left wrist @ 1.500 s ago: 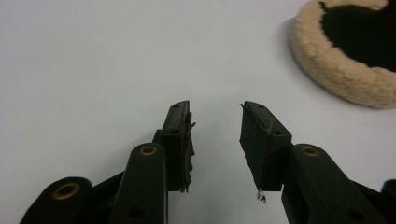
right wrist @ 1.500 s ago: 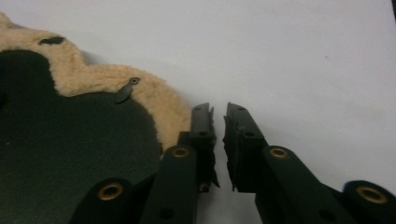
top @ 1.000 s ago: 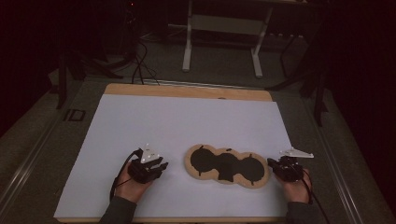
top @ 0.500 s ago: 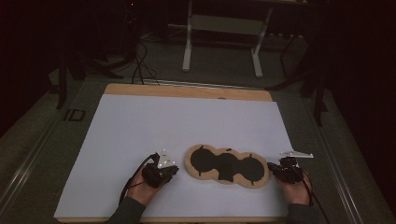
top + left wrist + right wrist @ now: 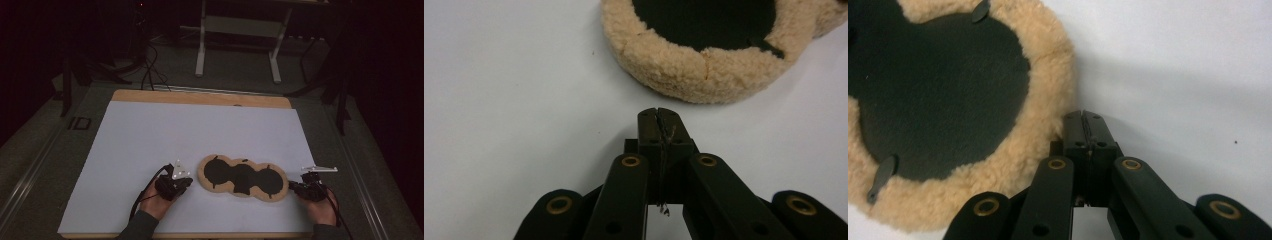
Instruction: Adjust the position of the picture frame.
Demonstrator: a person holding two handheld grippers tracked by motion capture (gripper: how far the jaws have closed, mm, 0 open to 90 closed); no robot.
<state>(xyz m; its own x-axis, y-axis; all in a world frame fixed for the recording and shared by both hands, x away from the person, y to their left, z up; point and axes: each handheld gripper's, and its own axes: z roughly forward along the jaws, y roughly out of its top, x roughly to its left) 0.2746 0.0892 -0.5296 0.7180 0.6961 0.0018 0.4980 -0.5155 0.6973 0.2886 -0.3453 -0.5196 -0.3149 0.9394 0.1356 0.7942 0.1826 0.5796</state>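
My left gripper (image 5: pixel 658 114) jaws just closed together on nothing, near the tan fleece-rimmed, black-centred three-lobed pad (image 5: pixel 243 176) on the white table sheet (image 5: pixel 165 130), my right gripper (image 5: pixel 1084 117) pressed shut, empty, beside its right lobe.

Both hands rest low by the tan fleece-edged black pad (image 5: pixel 243 177); left gripper (image 5: pixel 187 182) has just been closing empty, right gripper (image 5: pixel 291 186) clamped empty.

A dim lab or recording room: a wooden tabletop (image 5: pixel 200 96) under a white sheet (image 5: pixel 200 140), grey carpet (image 5: pixel 240 75), loose cables (image 5: pixel 150 75) and a white metal stand (image 5: pixel 237 45) behind it in the darkness.
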